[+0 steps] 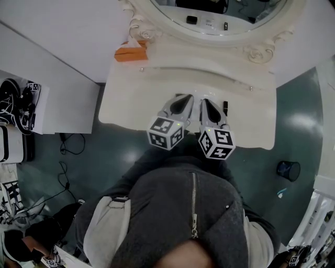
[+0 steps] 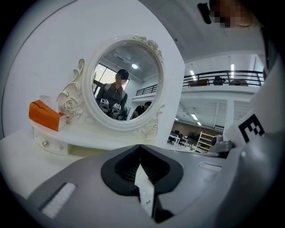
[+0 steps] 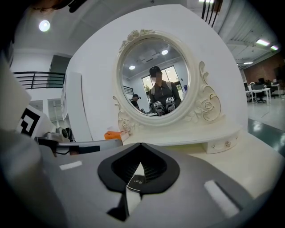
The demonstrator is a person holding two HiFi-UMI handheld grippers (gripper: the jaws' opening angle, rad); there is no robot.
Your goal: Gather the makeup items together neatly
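Over the front part of a cream-white dressing table (image 1: 131, 104), I am holding both grippers side by side, close together, pointing toward the oval mirror (image 1: 220, 15) at the back. From the head camera, the left gripper (image 1: 182, 99) and the right gripper (image 1: 208, 102) each carry a black-and-white marker cube at the end nearest my body. My dark zipped jacket (image 1: 193, 209) fills the bottom of the frame.

Left gripper view: the two black ribbed pads (image 2: 127, 167) meet at their tips, so this gripper is closed. Only a thin pale wedge shows between the pads lower down, and I see nothing gripped.

Right gripper view: the pads meet at the tips in the same way, so this gripper is closed too. A small dark piece with pale script (image 3: 136, 181) shows in the wedge between the pads. I cannot tell whether it lies on the table below or belongs to the gripper.

One slim dark makeup item (image 1: 225, 107) lies on the table just beside the right gripper, on its right.

Behind, the mirror stands in an ornate white carved frame on a low raised shelf (image 1: 199, 63) with small knobbed drawers. An orange box (image 1: 130, 53) sits at the shelf's left end, beside the frame. The mirror reflects me and both grippers. A dark round bin (image 1: 288, 170) stands on the teal floor (image 1: 120, 157) to the right of the table.
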